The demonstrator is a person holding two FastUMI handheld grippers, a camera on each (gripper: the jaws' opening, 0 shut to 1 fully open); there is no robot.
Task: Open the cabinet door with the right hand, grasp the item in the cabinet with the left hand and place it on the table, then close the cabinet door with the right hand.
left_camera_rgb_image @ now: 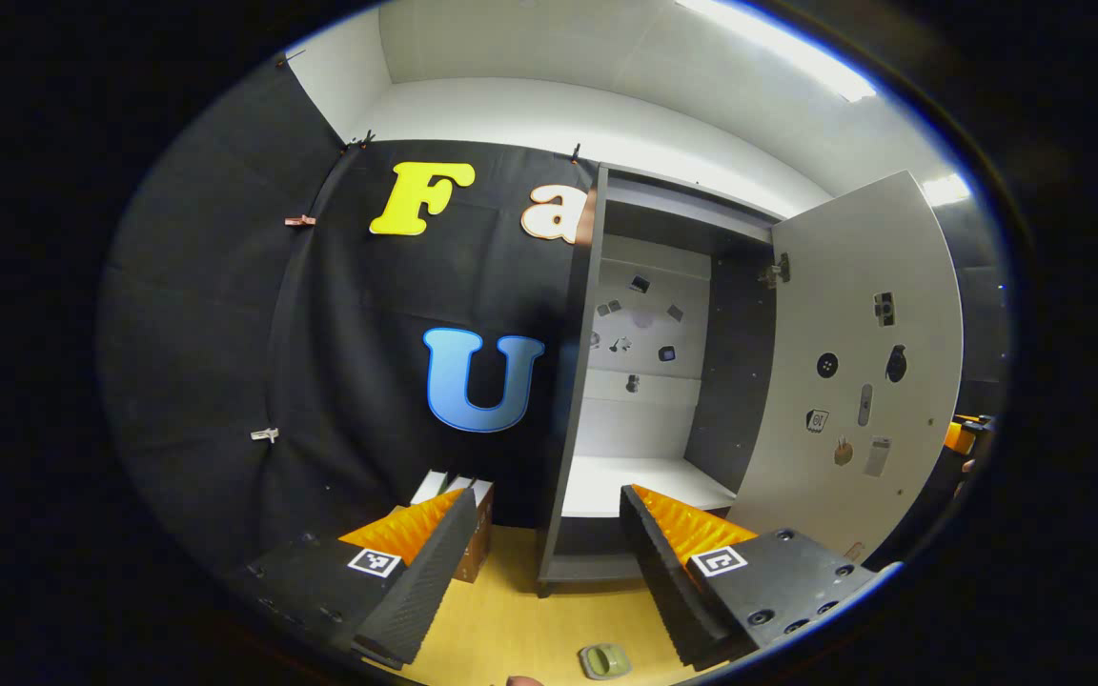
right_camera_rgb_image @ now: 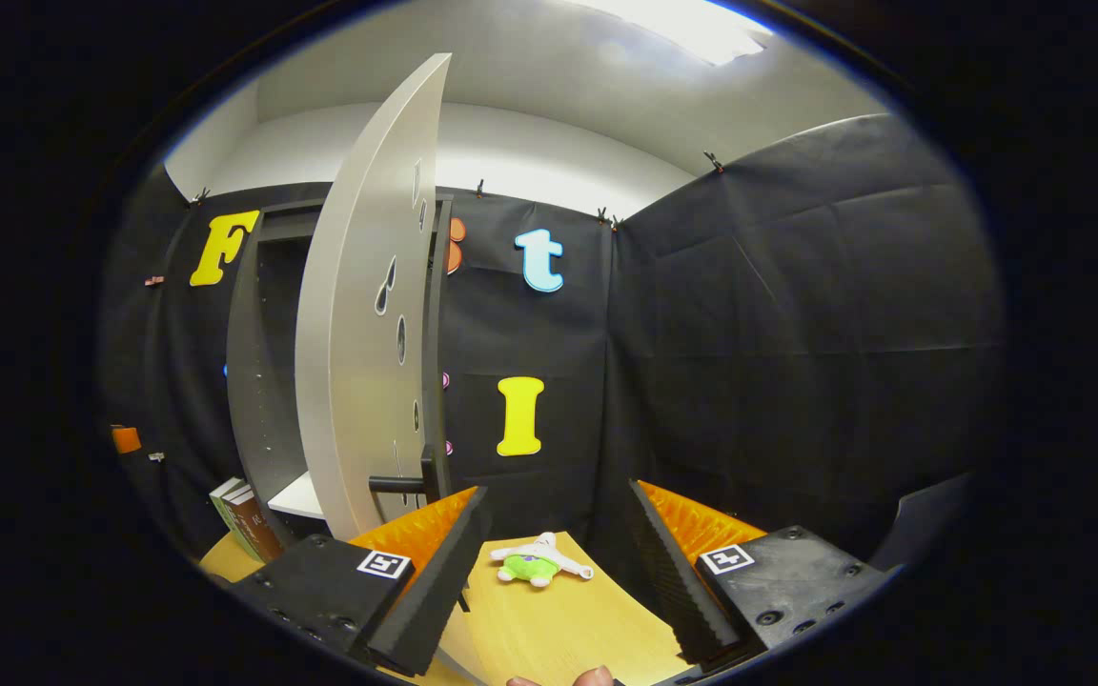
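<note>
Cabinet [left_camera_rgb_image: 649, 381] stands open at the back of the wooden table [left_camera_rgb_image: 511, 619], its pale door [left_camera_rgb_image: 859, 372] swung wide to the right in the left gripper view, with small stickers scattered over the door's inner face and over the cabinet's back panel. The white shelf [left_camera_rgb_image: 625, 481] inside looks bare. In the right gripper view the door [right_camera_rgb_image: 368, 314] is seen almost edge-on, its dark bar handle [right_camera_rgb_image: 401, 483] just above the right gripper's near finger. A small plush toy [right_camera_rgb_image: 538, 562], white and green, lies on the table [right_camera_rgb_image: 559, 629] beyond the right gripper [right_camera_rgb_image: 554, 562], whose jaws are spread wide and hold nothing. The left gripper [left_camera_rgb_image: 549, 562] likewise gapes wide and empty, pointed at the cabinet's lower opening. A few books [left_camera_rgb_image: 473, 519] stand left of the cabinet, and a small greenish object [left_camera_rgb_image: 604, 659] rests on the table near the bottom edge.
</note>
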